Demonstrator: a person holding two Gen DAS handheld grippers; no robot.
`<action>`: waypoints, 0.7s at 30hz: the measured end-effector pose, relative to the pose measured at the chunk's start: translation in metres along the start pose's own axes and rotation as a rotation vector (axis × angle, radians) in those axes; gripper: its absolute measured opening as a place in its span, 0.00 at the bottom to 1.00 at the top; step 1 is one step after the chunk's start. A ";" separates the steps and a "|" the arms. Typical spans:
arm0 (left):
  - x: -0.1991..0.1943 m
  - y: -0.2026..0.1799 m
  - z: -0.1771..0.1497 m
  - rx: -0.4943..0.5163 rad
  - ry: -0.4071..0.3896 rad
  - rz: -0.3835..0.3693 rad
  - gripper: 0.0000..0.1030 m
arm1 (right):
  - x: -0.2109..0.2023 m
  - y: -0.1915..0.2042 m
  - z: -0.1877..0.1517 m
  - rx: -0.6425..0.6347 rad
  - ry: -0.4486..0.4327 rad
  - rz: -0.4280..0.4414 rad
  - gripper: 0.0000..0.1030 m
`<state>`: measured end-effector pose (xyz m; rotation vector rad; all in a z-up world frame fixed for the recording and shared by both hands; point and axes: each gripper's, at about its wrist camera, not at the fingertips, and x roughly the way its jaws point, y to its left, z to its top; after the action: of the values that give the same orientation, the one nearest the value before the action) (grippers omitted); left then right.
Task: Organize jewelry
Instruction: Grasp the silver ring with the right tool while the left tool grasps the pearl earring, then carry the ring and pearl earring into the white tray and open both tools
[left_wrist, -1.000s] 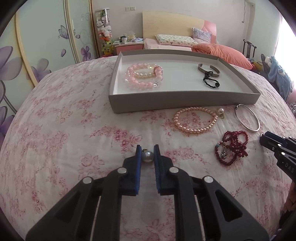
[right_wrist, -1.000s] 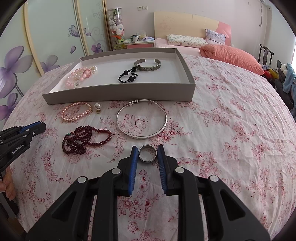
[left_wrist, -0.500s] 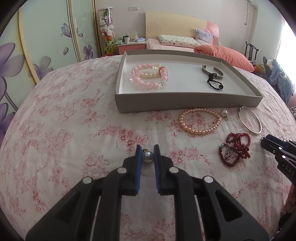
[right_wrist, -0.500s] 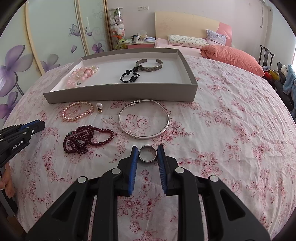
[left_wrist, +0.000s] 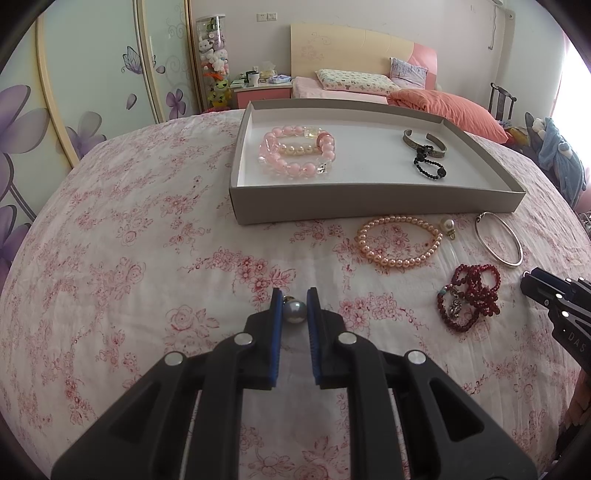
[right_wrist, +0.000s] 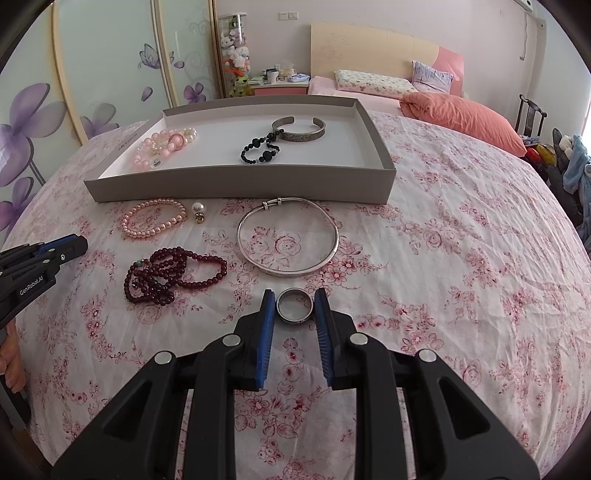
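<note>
Angling downward, left hand-held gripper (left_wrist: 294, 301) clamps a grey pearl (left_wrist: 295, 313); right hand-held gripper (right_wrist: 294, 303) clamps a ring (right_wrist: 294, 305).

Both grippers same build. Left gripper (left_wrist: 294, 300): matte black plastic linkage arms, two per side, with open slots and triangular cut-outs. Round silver screw heads at the pivots, four visible. Fingers (left_wrist: 276, 332) lined with blue ribbed pads on the inner faces, black shells outside.

Right gripper (right_wrist: 295, 300): identical black body, four silver pivot screws, blue ribbed pads (right_wrist: 266, 343).

From the side, white lettering shows on the black housings: "GenRobot.AI" on the left unit in the right wrist view, partial "DAS" on the right unit in the left wrist view. Small silver screws near both tips. No cables visible. No sleeves visible.
</note>
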<state>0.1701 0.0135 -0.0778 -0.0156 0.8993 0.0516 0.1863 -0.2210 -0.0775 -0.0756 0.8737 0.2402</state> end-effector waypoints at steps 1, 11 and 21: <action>0.000 0.000 0.000 0.000 0.000 0.000 0.14 | 0.000 0.000 0.000 -0.001 0.000 -0.001 0.22; -0.001 0.001 -0.001 -0.006 -0.003 -0.013 0.13 | -0.002 -0.003 0.000 0.015 -0.006 0.024 0.22; -0.018 0.009 -0.003 -0.046 -0.052 -0.045 0.13 | -0.025 -0.007 0.004 0.048 -0.119 0.054 0.22</action>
<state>0.1559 0.0218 -0.0651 -0.0767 0.8454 0.0308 0.1754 -0.2318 -0.0561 0.0070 0.7636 0.2715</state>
